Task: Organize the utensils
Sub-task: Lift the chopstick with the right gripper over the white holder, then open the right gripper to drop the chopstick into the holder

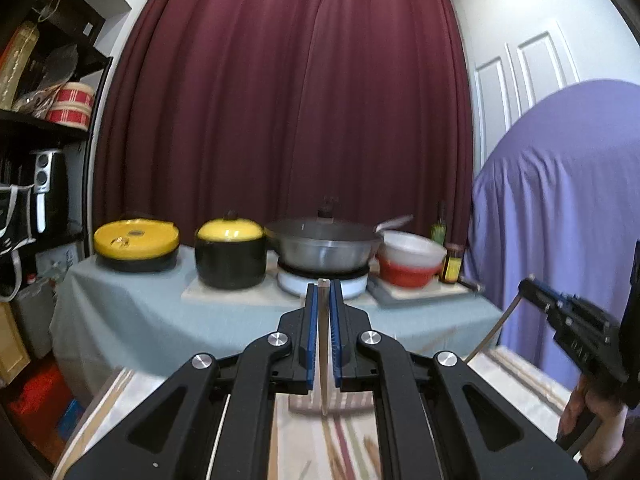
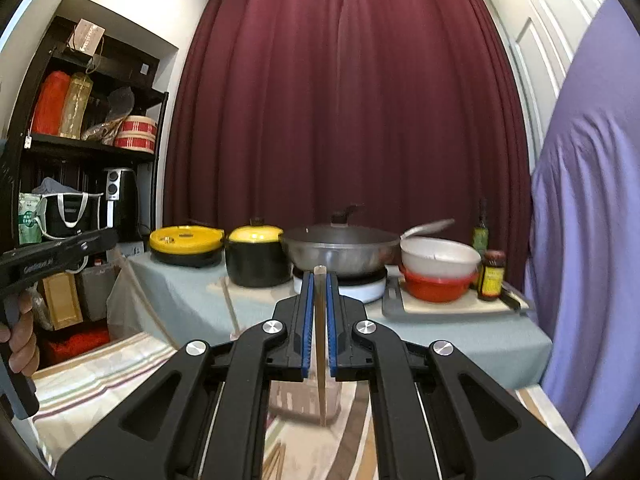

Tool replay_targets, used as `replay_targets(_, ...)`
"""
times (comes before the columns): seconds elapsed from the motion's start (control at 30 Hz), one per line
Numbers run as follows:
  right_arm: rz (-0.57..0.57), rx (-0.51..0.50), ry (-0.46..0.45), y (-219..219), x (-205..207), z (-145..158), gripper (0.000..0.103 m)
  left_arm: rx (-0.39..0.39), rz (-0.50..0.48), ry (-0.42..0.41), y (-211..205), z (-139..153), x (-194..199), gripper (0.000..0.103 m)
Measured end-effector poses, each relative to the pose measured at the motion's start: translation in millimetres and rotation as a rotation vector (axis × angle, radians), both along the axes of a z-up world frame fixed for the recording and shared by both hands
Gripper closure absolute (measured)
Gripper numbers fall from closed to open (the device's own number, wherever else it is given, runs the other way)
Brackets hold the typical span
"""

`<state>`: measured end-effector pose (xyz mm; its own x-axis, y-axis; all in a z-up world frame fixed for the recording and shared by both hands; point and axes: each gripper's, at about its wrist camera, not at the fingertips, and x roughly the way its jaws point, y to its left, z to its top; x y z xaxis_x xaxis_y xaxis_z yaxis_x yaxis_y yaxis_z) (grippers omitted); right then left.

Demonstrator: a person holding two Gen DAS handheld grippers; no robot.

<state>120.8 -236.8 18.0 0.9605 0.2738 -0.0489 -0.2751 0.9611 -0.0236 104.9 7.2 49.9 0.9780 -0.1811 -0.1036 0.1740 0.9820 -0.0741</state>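
My left gripper [image 1: 323, 286] is shut on a thin metal utensil [image 1: 323, 352] that hangs down between the blue pads, its lower end over a clear holder [image 1: 336, 402] on the striped cloth. My right gripper [image 2: 319, 276] is shut on a thin wooden utensil [image 2: 320, 364], its lower end at a clear holder [image 2: 306, 398]. In the left wrist view the right gripper [image 1: 532, 286] shows at the right with its utensil [image 1: 494, 330] slanting down. In the right wrist view the left gripper [image 2: 108, 238] shows at the left, its utensil [image 2: 142, 300] faint.
Beyond, a table with a pale blue cloth [image 1: 132, 308] carries two yellow-lidded black pots [image 1: 230, 252], a lidded wok [image 1: 324, 240] on a white burner, stacked bowls [image 1: 412, 258] and bottles. A black shelf [image 2: 80, 140] stands left, a purple-draped object [image 1: 560, 220] right. Loose sticks [image 2: 276, 460] lie on the striped cloth.
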Motion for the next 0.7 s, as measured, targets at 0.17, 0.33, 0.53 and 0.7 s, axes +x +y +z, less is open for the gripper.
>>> replay_targets(0.17,0.006,0.008,-0.025,3.0,37.3,14.4,0.097,0.004,-0.009,-0.039,-6.1,21.6,37.6,0.096)
replay_targets(0.33,0.007,0.030,-0.029,4.5,74.3,17.1,0.097,0.025,0.002,-0.036,-11.8,28.2,76.7,0.096)
replay_targets(0.53,0.011,0.057,0.012,7.5,119.0,1.7,0.097,0.056,0.017,0.000,-13.9,13.9,109.0,0.096)
replay_targets(0.7,0.015,0.050,0.077,15.2,140.7,-22.7,0.097,0.065,0.018,0.056,-15.5,-8.1,131.1,0.096)
